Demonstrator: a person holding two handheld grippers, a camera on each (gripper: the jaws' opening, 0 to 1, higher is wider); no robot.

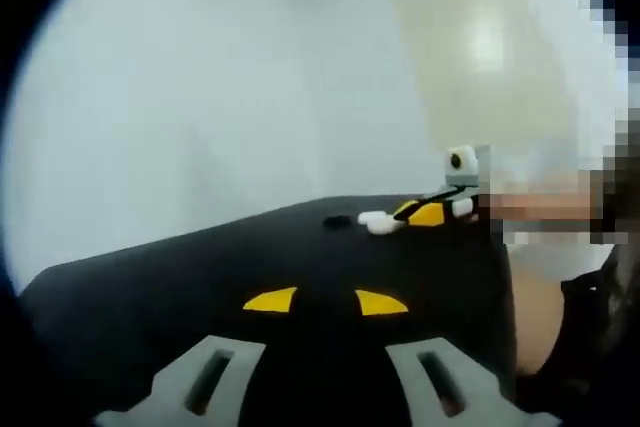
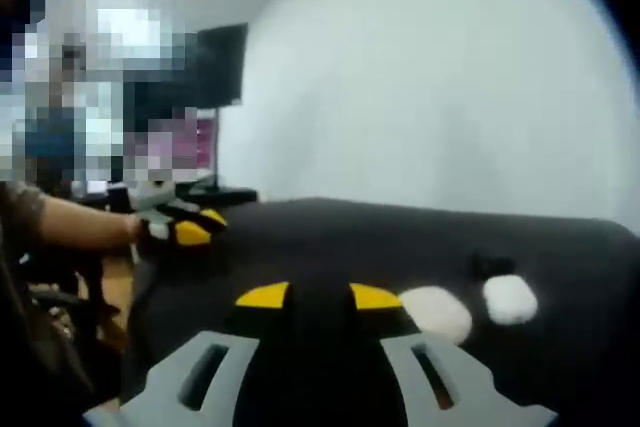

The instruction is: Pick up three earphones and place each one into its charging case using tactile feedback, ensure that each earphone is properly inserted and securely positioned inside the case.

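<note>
Two white rounded charging cases point(image 2: 435, 312) point(image 2: 510, 299) lie on the black table point(image 2: 330, 237), just right of my right gripper point(image 2: 320, 295). A small dark item point(image 2: 490, 265), too blurred to identify, sits behind them. The right gripper is open with nothing between its yellow-tipped fingers. My left gripper point(image 1: 325, 301) hovers open and empty over the near part of the table point(image 1: 200, 267). In the left gripper view, the white cases point(image 1: 378, 221) and the dark item point(image 1: 338, 221) lie far across the table, beside the right gripper point(image 1: 425, 213). The left gripper point(image 2: 185, 227) shows at the table's left edge, held by a person's arm.
A pale wall point(image 1: 200, 77) rises behind the table. A dark monitor point(image 2: 220, 62) stands in the background of the right gripper view. A person point(image 1: 570, 297) stands at the table's right edge in the left gripper view.
</note>
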